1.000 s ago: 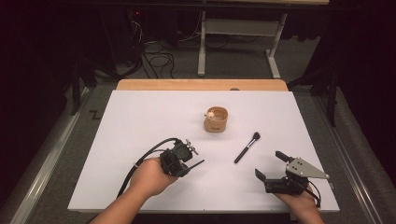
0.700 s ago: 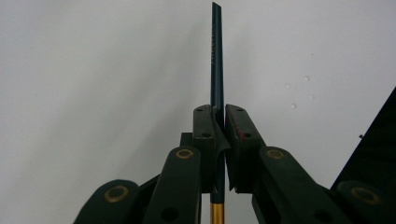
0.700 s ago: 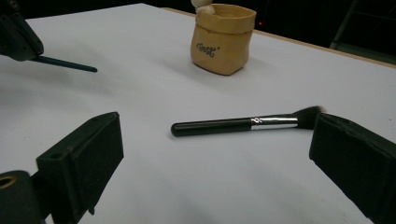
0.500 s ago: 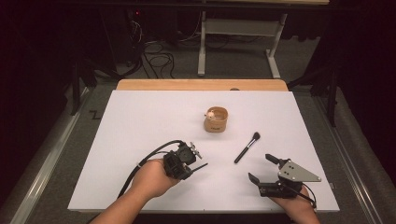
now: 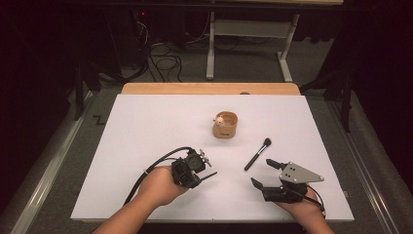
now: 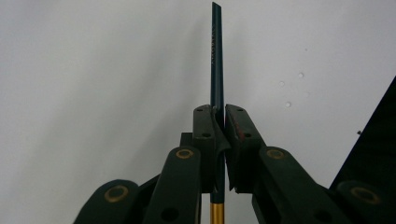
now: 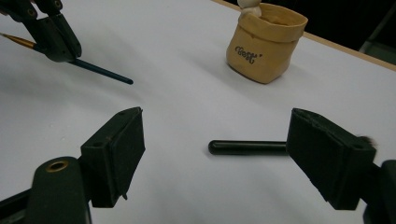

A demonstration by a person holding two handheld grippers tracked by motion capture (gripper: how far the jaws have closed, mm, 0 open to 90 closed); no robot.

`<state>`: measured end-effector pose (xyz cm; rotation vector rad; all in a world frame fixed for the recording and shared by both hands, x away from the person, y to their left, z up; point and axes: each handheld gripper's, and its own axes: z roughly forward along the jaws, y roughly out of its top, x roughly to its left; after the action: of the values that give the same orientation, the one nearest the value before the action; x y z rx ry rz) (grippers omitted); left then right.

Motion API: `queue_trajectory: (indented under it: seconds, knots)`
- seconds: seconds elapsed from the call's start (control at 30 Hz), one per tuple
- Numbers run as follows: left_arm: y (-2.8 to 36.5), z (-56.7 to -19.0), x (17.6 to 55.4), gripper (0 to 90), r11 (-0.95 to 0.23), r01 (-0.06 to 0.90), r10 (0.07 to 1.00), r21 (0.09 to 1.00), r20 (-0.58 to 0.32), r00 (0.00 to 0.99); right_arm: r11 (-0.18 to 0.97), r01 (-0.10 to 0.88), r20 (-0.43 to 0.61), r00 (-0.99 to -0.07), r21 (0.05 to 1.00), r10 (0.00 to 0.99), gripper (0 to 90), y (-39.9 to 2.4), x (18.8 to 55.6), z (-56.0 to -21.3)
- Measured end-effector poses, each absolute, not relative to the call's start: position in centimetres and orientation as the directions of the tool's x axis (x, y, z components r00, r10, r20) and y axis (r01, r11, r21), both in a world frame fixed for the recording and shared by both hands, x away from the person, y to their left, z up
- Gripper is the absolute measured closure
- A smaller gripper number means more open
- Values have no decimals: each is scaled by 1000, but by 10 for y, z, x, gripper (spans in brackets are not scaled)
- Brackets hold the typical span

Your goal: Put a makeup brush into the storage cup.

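Observation:
My left gripper [image 5: 195, 170] [image 6: 219, 112] rests at the table's front left, shut on a thin dark brush [image 6: 216, 56] with a gold ferrule; its tip [image 5: 213, 173] sticks out to the right. A black makeup brush [image 5: 257, 153] [image 7: 245, 147] with pale bristles lies slanted on the white tabletop [image 5: 146, 126]. My right gripper [image 5: 260, 171] [image 7: 215, 116] hovers just right of its handle end, open; its jaws have just been closing, and the handle lies beyond the gap, untouched. A tan pouch [image 5: 225, 126] [image 7: 265, 42] stands upright at mid-table with a pale thing in it.
A wooden strip [image 5: 209, 88] borders the table's far edge. Beyond it are a desk frame [image 5: 248, 34] and cables [image 5: 160, 53] on the floor. The right gripper view also catches the left gripper [image 7: 51, 32] with its thin brush [image 7: 100, 72] at upper left.
My right gripper has shifted left toward the makeup brush's handle and lifted slightly, its jaws a little narrower. The left hand and its thin brush have stayed put.

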<state>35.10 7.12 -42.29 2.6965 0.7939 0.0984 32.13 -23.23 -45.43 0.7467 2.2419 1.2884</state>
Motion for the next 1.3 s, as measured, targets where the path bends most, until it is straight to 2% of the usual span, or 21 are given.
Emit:
queue_trajectory:
  seconds: [0.1, 0.13, 0.57, 1.3]
  knots:
    - [71, -423, 351, 834, -793, 515, 537, 326, -23, 843, 474, 219, -154, -762, 852, 629, 189, -224, 323, -455]
    - [71, -423, 351, 834, -794, 514, 536, 324, -25, 844, 501, 202, -192, -755, 841, 627, 204, -221, 323, -456]
    - [69, -424, 351, 834, -797, 509, 530, 325, -30, 848, 633, 89, -329, -794, 769, 512, 370, -195, 318, -461]
    - [58, -417, 343, 834, -816, 476, 487, 328, -57, 872, 746, -76, -459, -827, 662, 323, 479, -162, 307, -470]
